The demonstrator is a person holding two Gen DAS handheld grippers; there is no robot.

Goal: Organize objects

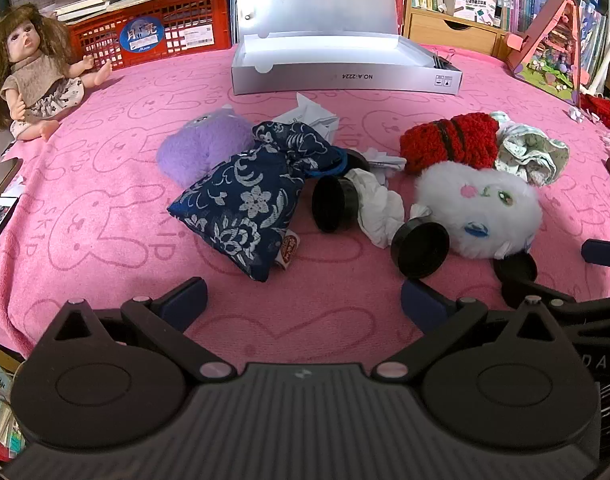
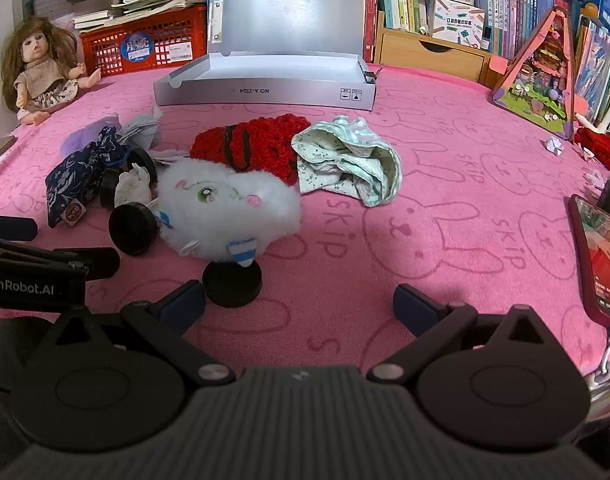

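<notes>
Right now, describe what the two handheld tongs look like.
Both tongs, left and right, are matte black, with ribbed bodies, round pivot housings, silver rivets and dark blue finger pads. The left one's side carries white "GenRobot.AI" lettering.

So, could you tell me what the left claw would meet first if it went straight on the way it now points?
Probably bare pink blanket: the left claw is open, angled downward, nothing between its fingers. Farther along that line lie the blue floral pouch and a black disc, though depth is hard to judge.

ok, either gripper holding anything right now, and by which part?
Nothing held. Left gripper and right gripper are both open over bare pink blanket.
</notes>
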